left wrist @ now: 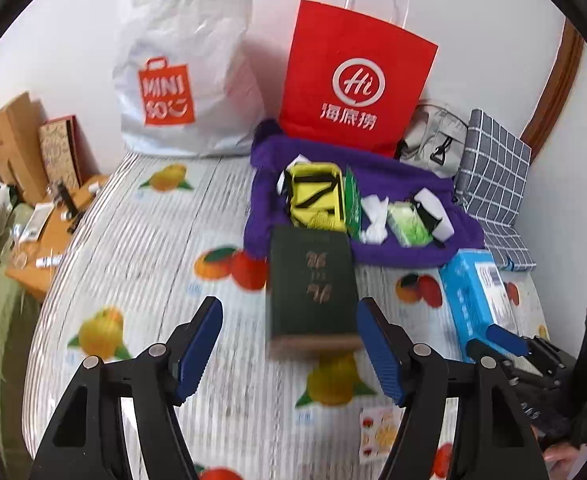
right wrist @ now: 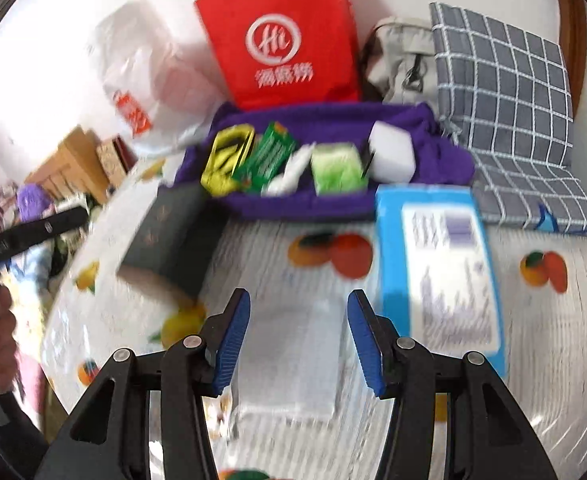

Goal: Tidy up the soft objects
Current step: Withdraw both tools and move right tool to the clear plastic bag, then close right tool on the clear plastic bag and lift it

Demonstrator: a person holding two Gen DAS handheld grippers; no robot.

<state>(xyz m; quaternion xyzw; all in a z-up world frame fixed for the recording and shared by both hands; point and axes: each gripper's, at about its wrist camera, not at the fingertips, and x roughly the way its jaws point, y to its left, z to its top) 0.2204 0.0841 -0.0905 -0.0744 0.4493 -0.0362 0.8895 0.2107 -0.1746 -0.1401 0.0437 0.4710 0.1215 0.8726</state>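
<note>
A purple cloth (left wrist: 393, 250) (right wrist: 321, 120) lies on the fruit-print table and carries a yellow pouch (left wrist: 315, 190) (right wrist: 225, 156), a green packet (right wrist: 267, 156), white tissue (left wrist: 373, 216), a green sponge (left wrist: 407, 224) (right wrist: 337, 168) and a white foam block (right wrist: 391, 152). A dark green box (left wrist: 311, 292) (right wrist: 165, 236) lies just ahead of my left gripper (left wrist: 289, 344), which is open and empty. My right gripper (right wrist: 299, 340) is open over a clear flat packet (right wrist: 293, 364), with nothing between its fingers. A blue packet (left wrist: 473, 300) (right wrist: 437, 280) lies to the right.
A white Miniso bag (left wrist: 181, 64) and a red paper bag (left wrist: 353, 76) (right wrist: 281, 36) stand against the wall. A grey bag (left wrist: 433, 136) and a checked cushion (left wrist: 493, 184) (right wrist: 505, 112) sit at the back right. A wooden side table (left wrist: 49, 240) is beyond the left edge.
</note>
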